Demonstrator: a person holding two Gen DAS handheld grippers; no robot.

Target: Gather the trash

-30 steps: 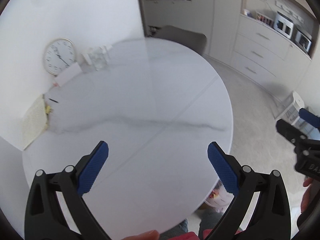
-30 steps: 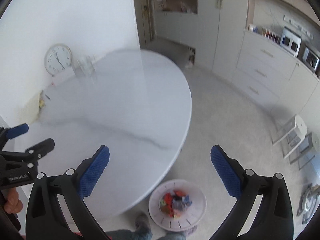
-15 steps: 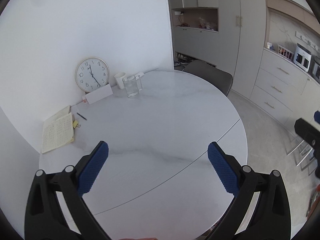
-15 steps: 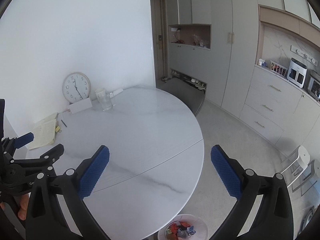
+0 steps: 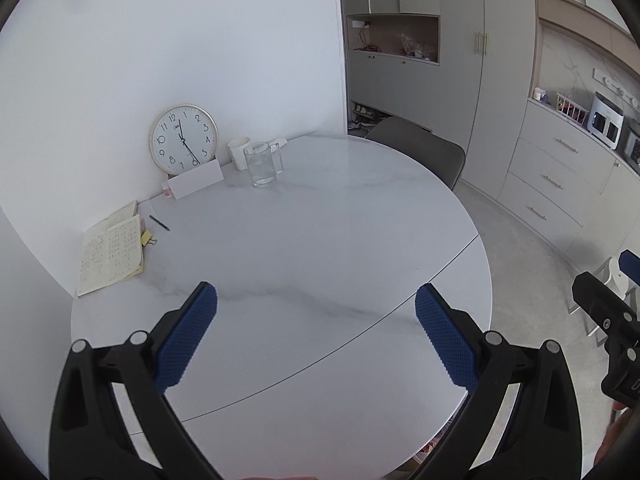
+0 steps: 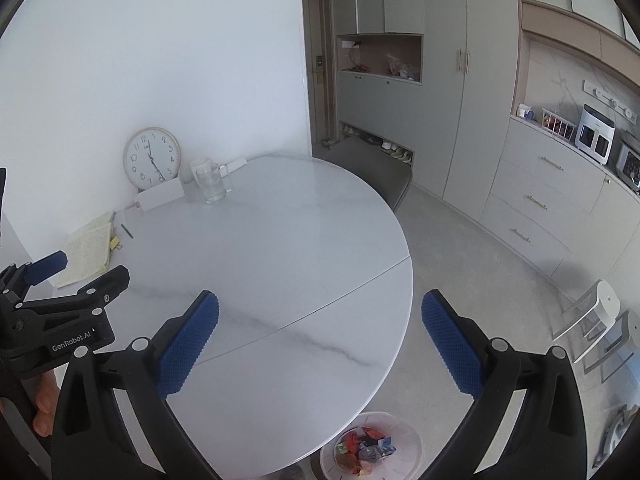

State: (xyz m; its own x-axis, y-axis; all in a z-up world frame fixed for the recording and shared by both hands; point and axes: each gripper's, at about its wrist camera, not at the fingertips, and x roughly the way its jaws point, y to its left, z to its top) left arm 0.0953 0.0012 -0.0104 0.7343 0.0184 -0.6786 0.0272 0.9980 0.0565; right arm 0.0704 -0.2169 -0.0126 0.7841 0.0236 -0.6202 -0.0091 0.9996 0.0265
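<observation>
Both grippers hover over the near edge of the round worktop (image 5: 320, 240), and neither one carries anything. The left gripper (image 5: 316, 320) fills the bottom of its own view, jaws spread wide, blue pads well apart, only bare marble between them. The right gripper (image 6: 320, 328) looks the same in its view: wide open, touching nothing.

Now the trash (image 6: 366, 450): a heap of bright crumpled wrappers sits in the bin (image 6: 412, 444), at the bottom centre of the right view, on the floor just beside the worktop's rim. I judge the bin stands there so scraps can be dropped straight off the edge.

What remains on the marble is tucked against the wall, upper left in both views: a clock (image 5: 184, 139) leaning upright, a white card (image 5: 196, 179) propped in front of it, a mug (image 5: 240, 153) and a glass (image 5: 262, 164) side by side, then an open notebook (image 5: 112, 254), a pen (image 5: 159, 223) and a yellow clip (image 5: 147, 238). None of it reads as rubbish to me, so the collecting looks about finished.
</observation>
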